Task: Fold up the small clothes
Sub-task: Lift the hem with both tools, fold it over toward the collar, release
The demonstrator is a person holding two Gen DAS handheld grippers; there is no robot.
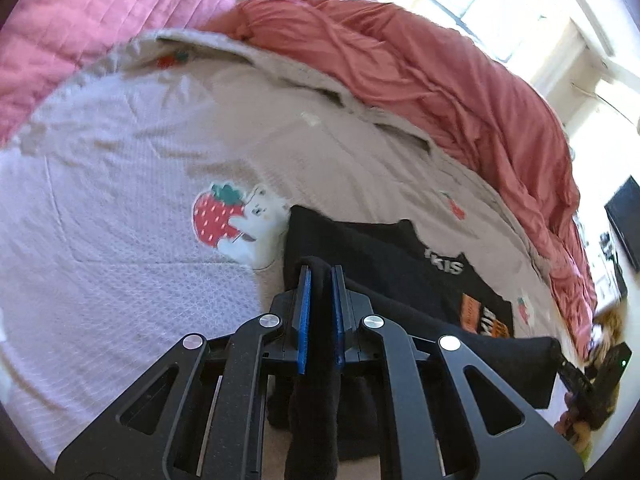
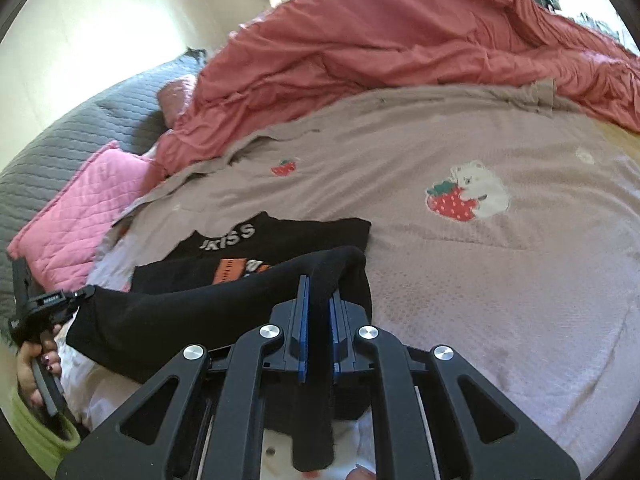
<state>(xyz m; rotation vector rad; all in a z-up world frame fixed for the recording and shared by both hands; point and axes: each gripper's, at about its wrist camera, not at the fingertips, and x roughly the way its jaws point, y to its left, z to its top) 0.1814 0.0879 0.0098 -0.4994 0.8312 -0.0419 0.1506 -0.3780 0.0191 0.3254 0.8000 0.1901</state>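
A small black T-shirt with white letters and an orange print lies on a pale mauve strawberry blanket. My left gripper is shut on a fold of the shirt's near edge, lifted off the bed. My right gripper is shut on the other end of the same black edge, which hangs stretched between the two. The shirt's printed front shows beyond the lifted edge. The right gripper also shows in the left wrist view, and the left gripper in the right wrist view.
A rumpled red duvet is heaped along the far side of the bed. Pink quilted pillows and a grey quilted headboard lie at one end. A bear-and-strawberry patch marks the blanket beside the shirt.
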